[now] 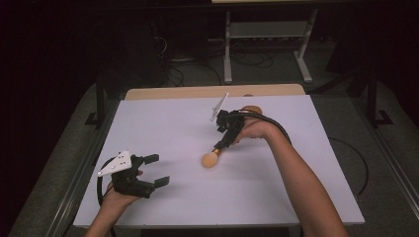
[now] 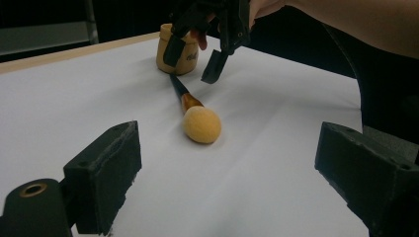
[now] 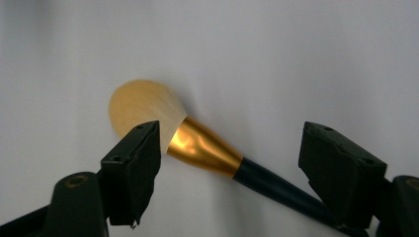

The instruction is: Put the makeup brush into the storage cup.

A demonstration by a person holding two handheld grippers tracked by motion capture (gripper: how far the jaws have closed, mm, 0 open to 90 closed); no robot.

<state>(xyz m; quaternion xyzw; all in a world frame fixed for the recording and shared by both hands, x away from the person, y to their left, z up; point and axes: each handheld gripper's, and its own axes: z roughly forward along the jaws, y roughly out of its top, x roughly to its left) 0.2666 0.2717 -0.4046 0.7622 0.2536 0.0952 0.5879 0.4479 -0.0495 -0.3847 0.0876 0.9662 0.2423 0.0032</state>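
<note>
Small tan jar (image 2: 177,49) at the far side of the white surface (image 1: 163,128), just behind the right gripper (image 1: 223,140) and partly hidden by it. Nothing else on the surface near the brush (image 1: 213,155); no obstruction between fingers and brush. Beyond the surface, a dark floor with cables and a grey metal frame (image 1: 267,44).

Lying flat near the middle of the surface, brush with head toward the near edge and handle running back toward the jar. Right gripper's fingers (image 3: 133,163) spread and straddling the brush from above, one on each side of the ferrule and upper handle, not pressing on it. Whether the tips touch the surface, impossible to tell. Left gripper (image 1: 155,170) low at the near left, well apart from the brush, fingers (image 2: 106,168) spread wide with nothing between them.

Round, soft, pale orange head, shiny copper ferrule tapering down, slim dark handle.
</note>
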